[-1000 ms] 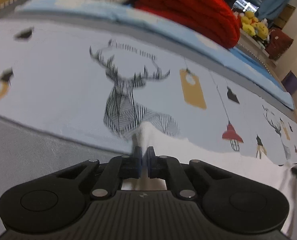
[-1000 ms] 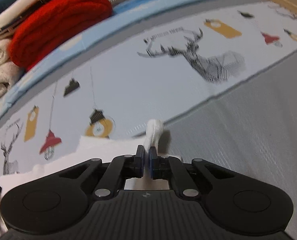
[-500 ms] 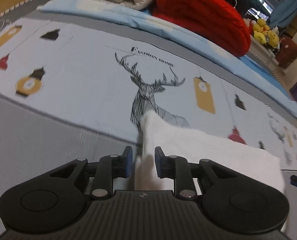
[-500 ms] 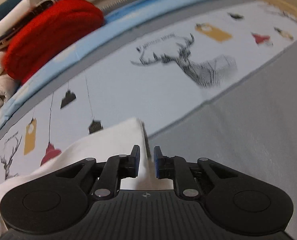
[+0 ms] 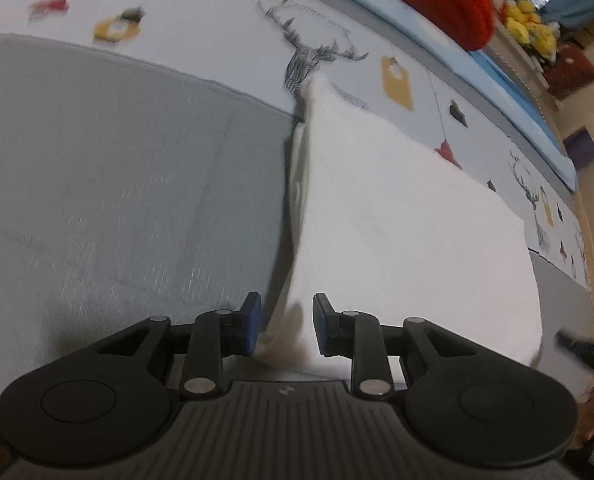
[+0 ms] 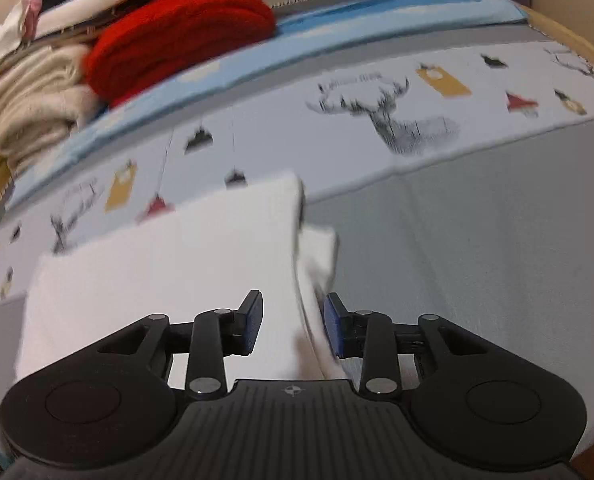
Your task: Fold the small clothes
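A white folded garment (image 5: 397,208) lies flat on the bed, its left edge doubled over. It also shows in the right wrist view (image 6: 169,256), with its right edge folded under. My left gripper (image 5: 287,328) is open, its blue-padded jaws either side of the garment's near left edge, holding nothing. My right gripper (image 6: 293,328) is open over the garment's near right edge, holding nothing.
The bedsheet (image 5: 117,184) is grey near me, with a white band printed with deer and lamps (image 6: 397,120) beyond. A red folded blanket (image 6: 177,48) and cream blankets (image 6: 29,100) are stacked at the far side. Yellow plush toys (image 5: 525,28) sit at far right.
Both grippers were shut on the white garment's edges a second ago. They have opened and let it go, and it now lies flat. Both grippers have drawn back and risen.
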A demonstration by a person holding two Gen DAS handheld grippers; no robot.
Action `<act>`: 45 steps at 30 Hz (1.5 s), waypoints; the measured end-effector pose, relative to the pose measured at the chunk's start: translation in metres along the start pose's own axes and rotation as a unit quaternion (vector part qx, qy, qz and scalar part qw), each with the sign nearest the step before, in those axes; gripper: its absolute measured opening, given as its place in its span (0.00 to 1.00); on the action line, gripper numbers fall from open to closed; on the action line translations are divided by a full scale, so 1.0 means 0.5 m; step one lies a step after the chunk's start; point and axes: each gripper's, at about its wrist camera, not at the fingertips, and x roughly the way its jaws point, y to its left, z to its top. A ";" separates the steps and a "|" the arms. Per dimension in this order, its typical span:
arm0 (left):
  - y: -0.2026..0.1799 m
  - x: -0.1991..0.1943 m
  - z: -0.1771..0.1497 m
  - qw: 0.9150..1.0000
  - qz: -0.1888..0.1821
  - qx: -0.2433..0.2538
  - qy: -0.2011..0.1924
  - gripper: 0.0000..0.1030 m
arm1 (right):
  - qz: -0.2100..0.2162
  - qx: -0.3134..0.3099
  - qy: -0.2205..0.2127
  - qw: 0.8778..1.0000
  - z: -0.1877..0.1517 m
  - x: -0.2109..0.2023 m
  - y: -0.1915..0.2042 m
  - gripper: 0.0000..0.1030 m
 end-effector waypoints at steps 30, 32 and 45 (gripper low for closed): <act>-0.020 0.050 -0.029 0.994 0.034 0.083 0.056 0.04 | -0.028 0.017 0.112 0.993 -0.054 0.047 -0.038 0.02; -0.022 0.051 -0.027 0.994 0.035 0.081 0.057 0.05 | -0.044 0.009 0.129 0.991 -0.059 0.061 -0.034 0.02; -0.068 0.106 -0.019 0.988 0.073 0.103 0.084 0.37 | -0.049 0.004 0.123 0.991 -0.045 0.072 -0.012 0.24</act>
